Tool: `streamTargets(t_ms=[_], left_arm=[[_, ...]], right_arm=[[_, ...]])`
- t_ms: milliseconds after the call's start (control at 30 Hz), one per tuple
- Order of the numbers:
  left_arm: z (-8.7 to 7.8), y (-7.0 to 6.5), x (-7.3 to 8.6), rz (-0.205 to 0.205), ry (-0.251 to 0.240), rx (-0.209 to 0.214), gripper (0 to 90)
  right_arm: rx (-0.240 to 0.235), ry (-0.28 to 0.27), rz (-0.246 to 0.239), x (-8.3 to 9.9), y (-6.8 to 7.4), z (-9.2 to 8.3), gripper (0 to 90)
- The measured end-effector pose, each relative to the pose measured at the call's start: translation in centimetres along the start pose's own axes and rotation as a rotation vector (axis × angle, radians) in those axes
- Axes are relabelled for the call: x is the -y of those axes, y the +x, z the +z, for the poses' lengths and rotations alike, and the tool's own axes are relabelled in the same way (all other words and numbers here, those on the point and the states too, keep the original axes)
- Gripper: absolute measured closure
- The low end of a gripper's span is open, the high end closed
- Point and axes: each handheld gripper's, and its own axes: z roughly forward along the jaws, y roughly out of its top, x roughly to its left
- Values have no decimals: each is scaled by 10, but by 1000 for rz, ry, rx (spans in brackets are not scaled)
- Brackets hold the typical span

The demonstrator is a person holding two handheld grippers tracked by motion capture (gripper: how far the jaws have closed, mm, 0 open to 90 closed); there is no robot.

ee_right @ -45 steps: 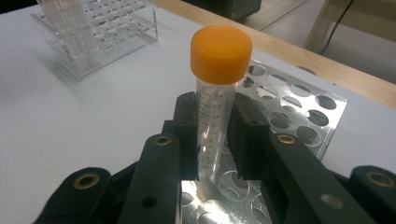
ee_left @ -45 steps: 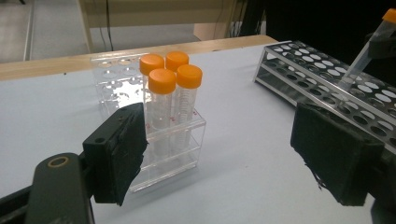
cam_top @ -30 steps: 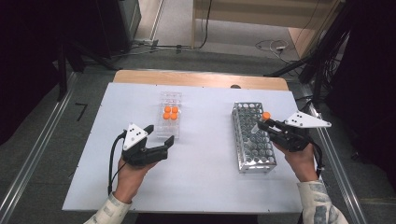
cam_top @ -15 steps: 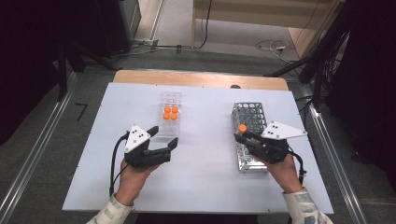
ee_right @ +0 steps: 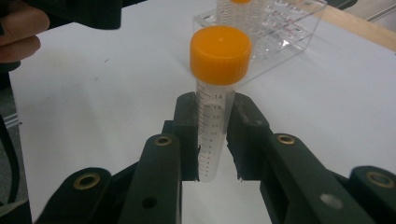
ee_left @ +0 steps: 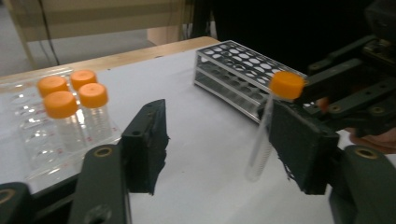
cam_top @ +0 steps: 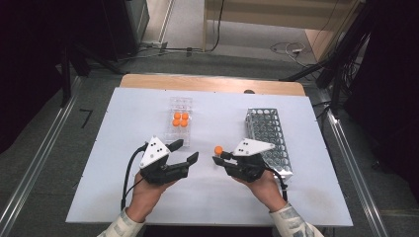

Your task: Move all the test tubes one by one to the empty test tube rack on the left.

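My right gripper (cam_top: 217,159) is shut on a clear graduated tube with an orange cap (cam_top: 218,149), held upright above the white table (cam_top: 128,113). In the right gripper view both pads clamp the tube (ee_right: 214,135) below its cap. My left gripper (cam_top: 187,150) points at it from the left. Its jaws have just been closing and stand part open. In the left gripper view the tube (ee_left: 261,140) hangs beside the right-hand jaw of the left gripper (ee_left: 219,121), apart from the other jaw; neither pad presses on it.
A clear rack (cam_top: 179,106) holding several orange-capped tubes (ee_left: 70,100) stands at the back, left of centre. A metal grid rack (cam_top: 269,133) lies to the right, just behind my right hand. A wooden strip (cam_top: 207,83) runs along the far edge.
My right gripper has carried the tube leftward from over the metal rack to the middle of the table, close to the left gripper. The left gripper's jaws have narrowed.
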Motion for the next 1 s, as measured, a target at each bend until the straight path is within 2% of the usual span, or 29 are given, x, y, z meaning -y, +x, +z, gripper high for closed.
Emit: streamTargets(t_ms=[200, 333, 667, 1000], left_arm=[[5, -7, 2, 30, 8, 44, 474], [7, -10, 2, 42, 14, 56, 503], [10, -13, 4, 63, 23, 68, 608], [9, -13, 5, 73, 14, 63, 692]], right_arm=[[-23, 28, -25, -3, 13, 18, 720], [-44, 33, -40, -6, 20, 25, 720], [-77, 27, -48, -11, 28, 31, 720], [-86, 23, -53, -14, 30, 31, 720]])
